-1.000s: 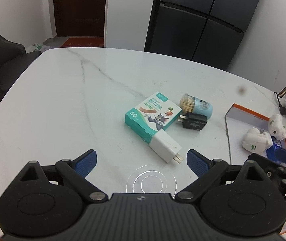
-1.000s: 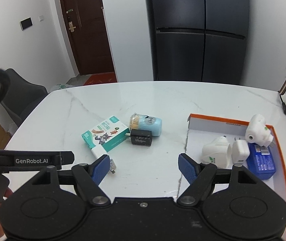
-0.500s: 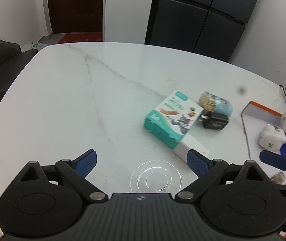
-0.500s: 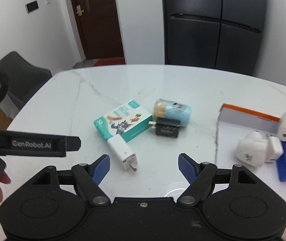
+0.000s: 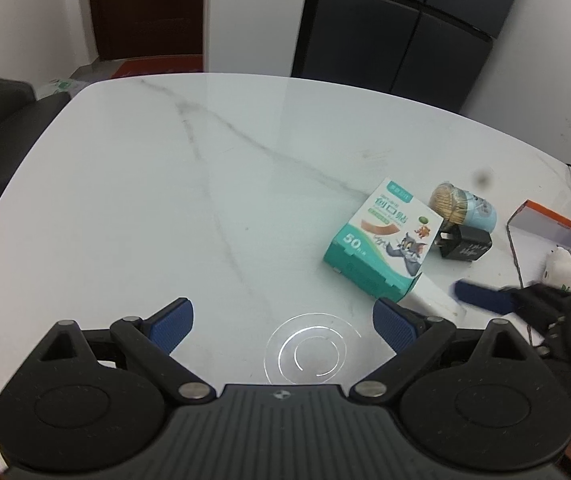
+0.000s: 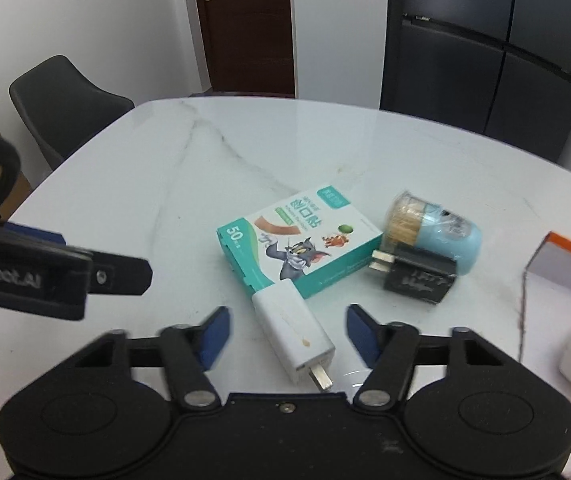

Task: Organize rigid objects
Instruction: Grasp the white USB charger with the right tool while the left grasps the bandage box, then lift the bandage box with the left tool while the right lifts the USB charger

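Note:
A white charger (image 6: 293,332) lies flat on the marble table, touching the near corner of a teal plaster box (image 6: 299,240). My right gripper (image 6: 287,334) straddles the charger. Its jaws are closing, and a gap still shows on each side of the charger. A black charger (image 6: 419,276) and a blue toothpick holder (image 6: 433,228) lie just right of the teal box. My left gripper (image 5: 284,320) hangs open over bare table, left of the teal box (image 5: 385,240). One blue pad of the right gripper's fingers (image 5: 481,296) shows at the right of the left wrist view.
An orange-rimmed white box (image 5: 545,224) at the table's right edge holds white gadgets (image 5: 565,270). A thin cable (image 5: 515,248) runs beside it. A dark chair (image 6: 65,96) stands at the far left, and a black fridge (image 6: 485,40) stands behind the table.
My right gripper came down and forward until the white charger lay between its fingers, and the jaws narrowed. My left gripper drifted left, so the objects slid right in its view.

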`<state>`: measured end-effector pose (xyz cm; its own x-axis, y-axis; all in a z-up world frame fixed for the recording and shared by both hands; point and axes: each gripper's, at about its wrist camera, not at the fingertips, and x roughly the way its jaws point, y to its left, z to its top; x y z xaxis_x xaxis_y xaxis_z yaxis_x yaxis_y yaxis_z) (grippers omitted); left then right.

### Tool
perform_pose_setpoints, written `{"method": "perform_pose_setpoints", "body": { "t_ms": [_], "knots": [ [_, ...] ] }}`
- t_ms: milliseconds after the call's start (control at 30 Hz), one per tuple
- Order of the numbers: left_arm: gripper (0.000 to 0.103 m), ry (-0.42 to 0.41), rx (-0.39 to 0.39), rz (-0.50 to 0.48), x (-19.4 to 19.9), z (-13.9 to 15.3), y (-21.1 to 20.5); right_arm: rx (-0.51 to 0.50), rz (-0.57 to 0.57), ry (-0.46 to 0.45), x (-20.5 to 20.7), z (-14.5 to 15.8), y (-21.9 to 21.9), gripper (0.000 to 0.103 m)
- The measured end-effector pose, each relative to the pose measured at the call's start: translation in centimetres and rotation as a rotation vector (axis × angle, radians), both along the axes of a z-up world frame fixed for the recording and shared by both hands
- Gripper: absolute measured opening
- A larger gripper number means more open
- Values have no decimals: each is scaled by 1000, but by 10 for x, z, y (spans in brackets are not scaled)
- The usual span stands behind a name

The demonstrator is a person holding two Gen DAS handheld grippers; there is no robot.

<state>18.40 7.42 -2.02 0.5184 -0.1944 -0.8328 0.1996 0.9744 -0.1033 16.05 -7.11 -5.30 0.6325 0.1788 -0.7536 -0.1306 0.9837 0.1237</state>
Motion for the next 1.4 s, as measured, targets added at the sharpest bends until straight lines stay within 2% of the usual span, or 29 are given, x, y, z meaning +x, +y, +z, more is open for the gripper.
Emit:
{"method": "perform_pose_setpoints", "body": {
  "t_ms": [67,100,367,500,700,733,800,867,1100,1200,1400],
  "knots": [
    [103,-5,5,-29,5,-1,-6,8,-7,8,1,-4,-2,36],
    [103,-6,7,-48,8,-3,-10,20,-11,10,1,-5,-4,33],
    [103,-16,18,-206,36,-24,-52,43,-126,10,-32,4,-29,32],
    [103,-21,59,-277,46,-39,-78,59,-171,2,-55,14,-41,32],
    [103,-30,105,-286,61,-55,-97,72,-225,0,-78,26,-53,32],
    [102,-35,105,-282,62,-57,-98,69,-233,0,-80,27,-54,32],
    [87,-39,99,-275,62,-59,-98,64,-245,3,-84,29,-56,32],
    [71,-63,123,-277,56,-57,-100,54,-258,0,-90,32,-57,32],
    [71,-68,108,-228,12,-44,-83,44,-265,-9,-101,39,-59,32],
    [71,-87,76,-183,-22,-27,-70,33,-270,-16,-104,43,-57,32],
    [71,-130,77,-125,-84,7,-51,19,-267,-49,-114,61,-54,32]
  ]
}}
